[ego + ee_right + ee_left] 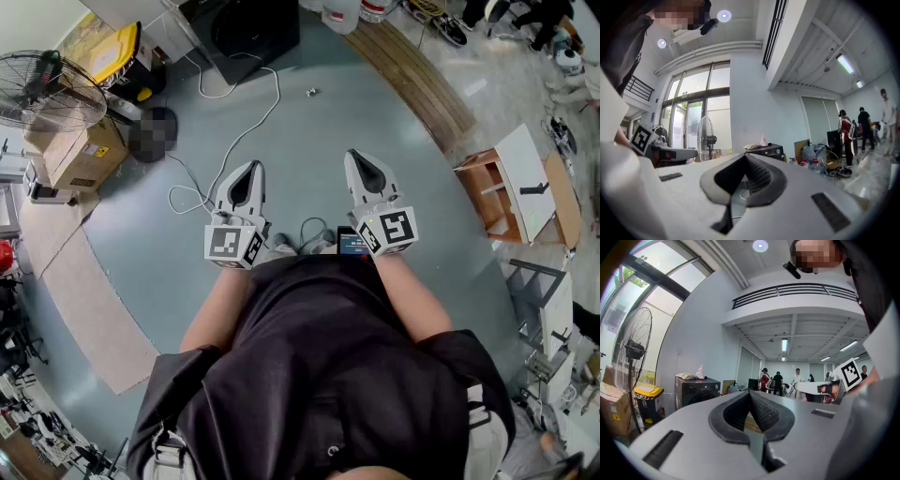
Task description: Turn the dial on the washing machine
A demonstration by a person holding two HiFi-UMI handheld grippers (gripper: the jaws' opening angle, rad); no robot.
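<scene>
- Left gripper (251, 169): jaws pressed together, nothing between them.
- Right gripper (353, 157): jaws together, empty.
- Washing machine (696, 392): well apart, across the floor (319, 131).

In the head view the washing machine (251, 33) is cut by the picture's top edge, so only part of its dark body shows. To its left, the fan (42, 89) runs off the left edge. To its right, the white bottles (342, 11) are cropped at the top. In the left gripper view the left gripper (750, 392) covers the machine's lower front with its grey body. The controls on the machine's front panel (701, 386) are too small to tell. Far to the machine's right, the people (778, 380) are too small for detail.
</scene>
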